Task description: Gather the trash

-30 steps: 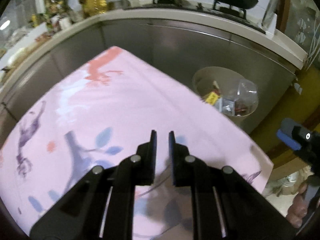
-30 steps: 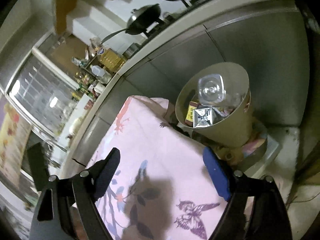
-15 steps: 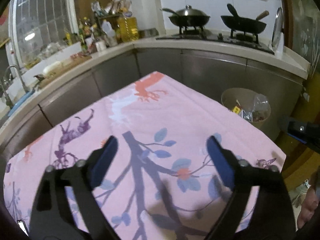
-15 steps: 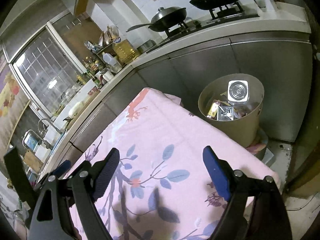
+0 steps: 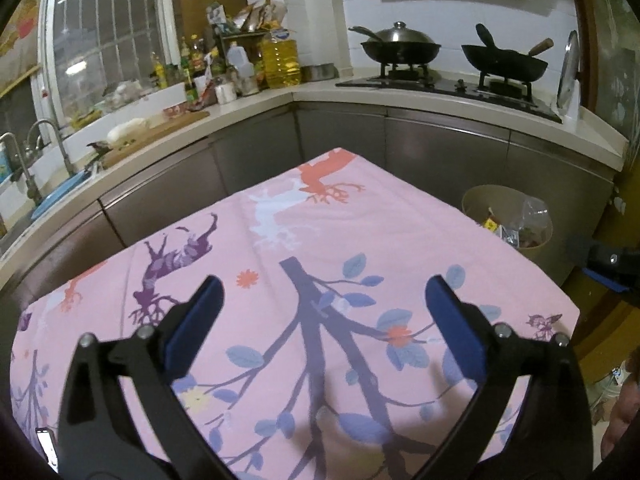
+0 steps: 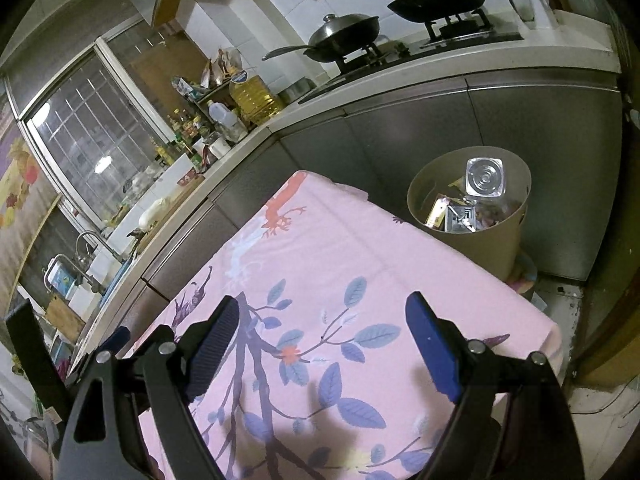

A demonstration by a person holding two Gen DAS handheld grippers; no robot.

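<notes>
hovering over the pink floral tablecloth (image 5: 360, 216), the left gripper (image 5: 320, 304) is opening wide with nothing between its jaws, the right gripper (image 6: 320, 320) is gaping empty, while trash is sitting in the beige bin (image 6: 480, 244) beside the table.

Left claw (image 5: 322, 298) jaws opening, nothing between them — only the pink floral cloth (image 5: 320, 248) on the table below. Beige trash bin (image 5: 507, 216) just off the cloth's right edge, against the grey cabinets, holding wrappers and clear plastic. Two woks (image 5: 400, 46) on the stove at the counter (image 5: 440, 100) behind. Right claw (image 5: 608, 264) partly visible at the frame's right — state unclear.
</notes>
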